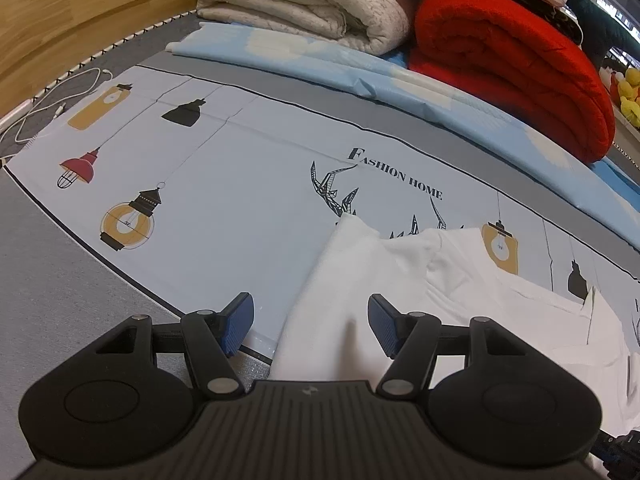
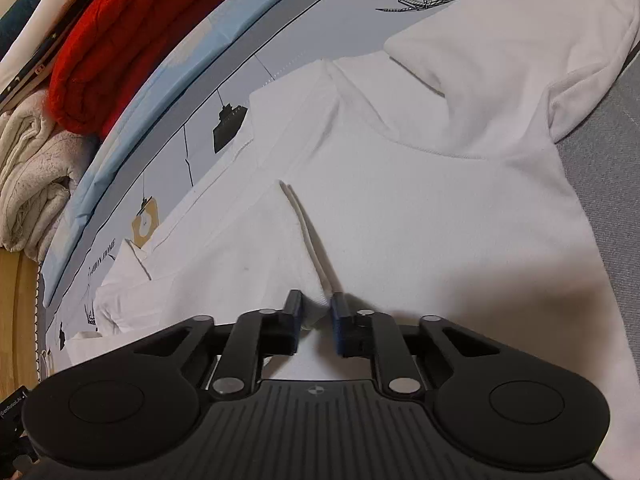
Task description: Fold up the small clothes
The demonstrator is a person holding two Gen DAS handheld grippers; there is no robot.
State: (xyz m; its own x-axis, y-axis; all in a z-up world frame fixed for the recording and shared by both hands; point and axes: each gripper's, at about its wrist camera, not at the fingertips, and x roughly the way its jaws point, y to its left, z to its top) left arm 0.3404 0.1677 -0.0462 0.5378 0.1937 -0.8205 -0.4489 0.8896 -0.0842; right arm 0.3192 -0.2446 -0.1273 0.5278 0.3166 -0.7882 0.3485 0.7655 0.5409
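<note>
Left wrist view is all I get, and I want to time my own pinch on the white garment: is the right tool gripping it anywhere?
Observer: Yes. The right tool is closed on a bunched fold of the white garment, with the cloth filling the gap between its pads.
Operator: Is the fabric flat around that pinch?
Observer: No. A raised crease runs from the pinch away across the garment, and the fabric on either side of it lies fairly smooth.
</note>
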